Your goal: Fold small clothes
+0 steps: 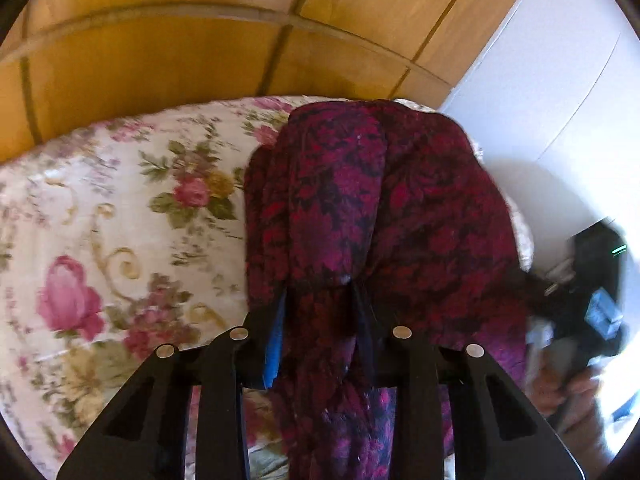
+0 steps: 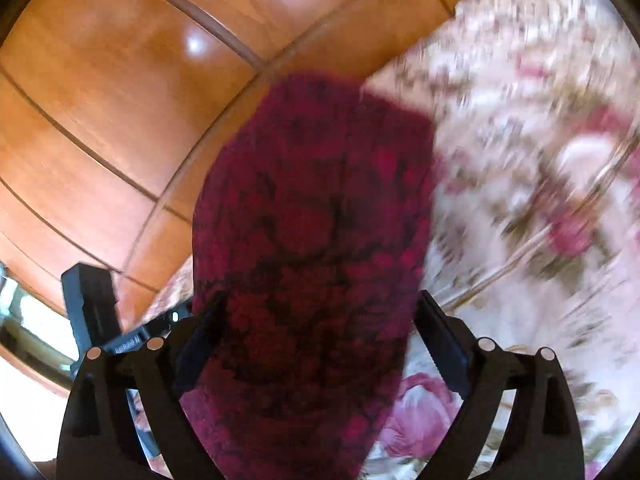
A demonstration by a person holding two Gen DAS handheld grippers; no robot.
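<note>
A floral bedspread point(image 1: 100, 208) fills the nine o'clock half of the left wrist view, wooden panels point(image 1: 160, 52) at twelve. The dark red patterned garment point(image 1: 380, 200) hangs from centre toward six, bunched between the left gripper point(image 1: 320, 300), which pinches it. In the blurred right view, the right gripper point(image 2: 320, 312) stands spread, cloth between its fingers.

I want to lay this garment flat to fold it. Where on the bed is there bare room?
The floral bedspread is bare left of the dark red garment, up to the wooden wall. The right side, by the other gripper, is crowded.
</note>
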